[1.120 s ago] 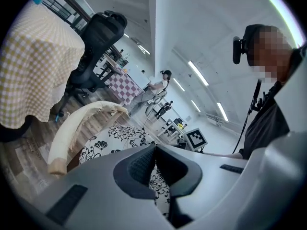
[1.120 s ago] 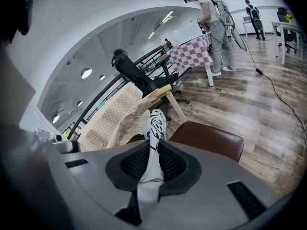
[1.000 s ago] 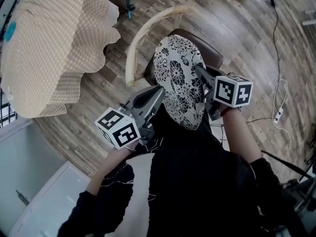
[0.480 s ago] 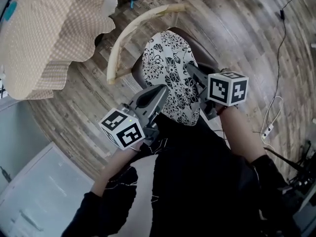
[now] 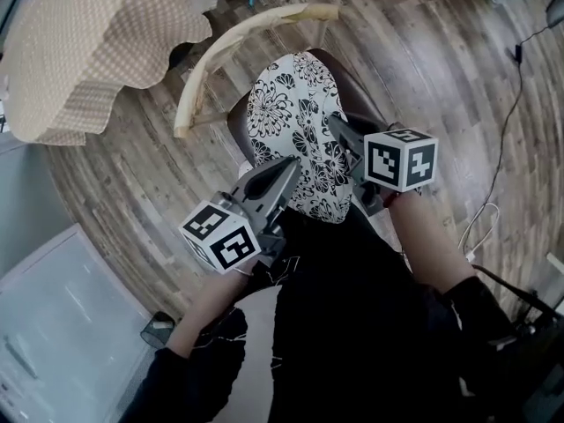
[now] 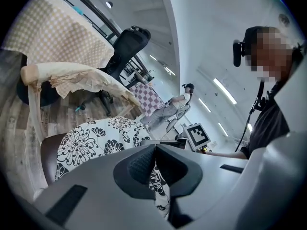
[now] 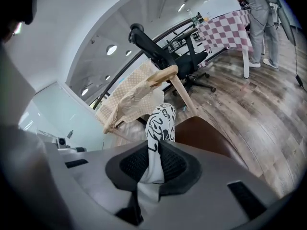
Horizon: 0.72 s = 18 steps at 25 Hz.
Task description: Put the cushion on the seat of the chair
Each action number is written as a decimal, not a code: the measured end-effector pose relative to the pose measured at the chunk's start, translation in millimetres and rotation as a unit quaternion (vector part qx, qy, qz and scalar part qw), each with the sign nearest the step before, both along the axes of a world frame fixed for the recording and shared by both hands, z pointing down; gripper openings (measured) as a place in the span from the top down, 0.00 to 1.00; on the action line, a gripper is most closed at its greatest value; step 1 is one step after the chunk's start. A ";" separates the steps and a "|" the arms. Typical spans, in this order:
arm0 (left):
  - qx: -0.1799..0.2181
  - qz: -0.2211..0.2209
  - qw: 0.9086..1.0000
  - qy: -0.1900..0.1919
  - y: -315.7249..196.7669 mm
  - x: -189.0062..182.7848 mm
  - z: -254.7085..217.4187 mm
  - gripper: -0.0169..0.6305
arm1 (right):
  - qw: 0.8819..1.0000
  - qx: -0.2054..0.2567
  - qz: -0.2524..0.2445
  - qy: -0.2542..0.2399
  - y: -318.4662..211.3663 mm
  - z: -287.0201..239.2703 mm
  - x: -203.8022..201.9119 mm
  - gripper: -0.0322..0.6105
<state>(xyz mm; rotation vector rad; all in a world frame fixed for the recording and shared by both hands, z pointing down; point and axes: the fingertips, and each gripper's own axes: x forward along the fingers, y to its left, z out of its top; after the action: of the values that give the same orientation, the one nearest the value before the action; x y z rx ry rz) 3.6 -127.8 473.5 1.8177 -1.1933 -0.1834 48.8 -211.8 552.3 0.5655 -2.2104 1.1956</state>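
Observation:
A white cushion [image 5: 300, 139] with black flowers hangs over the brown seat [image 5: 361, 100] of a chair with a curved pale wooden back [image 5: 231, 44]. Both grippers hold it by its near edge. My left gripper [image 5: 289, 171] is shut on the cushion's left corner, the fabric [image 6: 157, 186] pinched between its pads. My right gripper [image 5: 339, 130] is shut on the right side, the cloth [image 7: 154, 164] clamped upright between its pads. In the left gripper view the cushion [image 6: 91, 140] spreads flat over the seat [image 6: 48, 152]; in the right gripper view it [image 7: 160, 123] stands edge-on above the seat [image 7: 206, 135].
A table with a beige checked cloth [image 5: 97, 42] stands to the left of the chair. A black office chair [image 7: 168, 56] and a table with a pink checked cloth [image 7: 225, 25] stand beyond. Cables [image 5: 507, 122] run over the wooden floor at right. A person [image 7: 261, 13] stands far off.
Both grippers have come down with the cushion, which now lies lower and flatter over the brown seat. The chair back and seat sit more to the left in the head view.

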 end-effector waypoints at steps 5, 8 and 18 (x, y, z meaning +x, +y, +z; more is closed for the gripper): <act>0.003 -0.016 1.000 -0.013 15.4 0.9 3.4 0.95 | 1.000 0.002 -0.006 0.012 0.2 15.7 4.3 0.88; -0.012 -0.009 1.000 -0.016 33.5 7.9 14.8 0.95 | 1.000 0.002 0.001 0.015 -0.4 25.8 9.2 0.88; -0.036 0.003 0.999 -0.019 44.6 -3.9 59.4 0.95 | 0.999 0.009 0.026 0.030 -8.0 65.0 10.0 0.88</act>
<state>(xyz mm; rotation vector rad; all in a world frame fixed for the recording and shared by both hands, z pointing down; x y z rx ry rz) -0.3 -83.3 532.9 1.7684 -1.2045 -0.1008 58.8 -219.9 617.3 0.6625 -2.1701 1.1706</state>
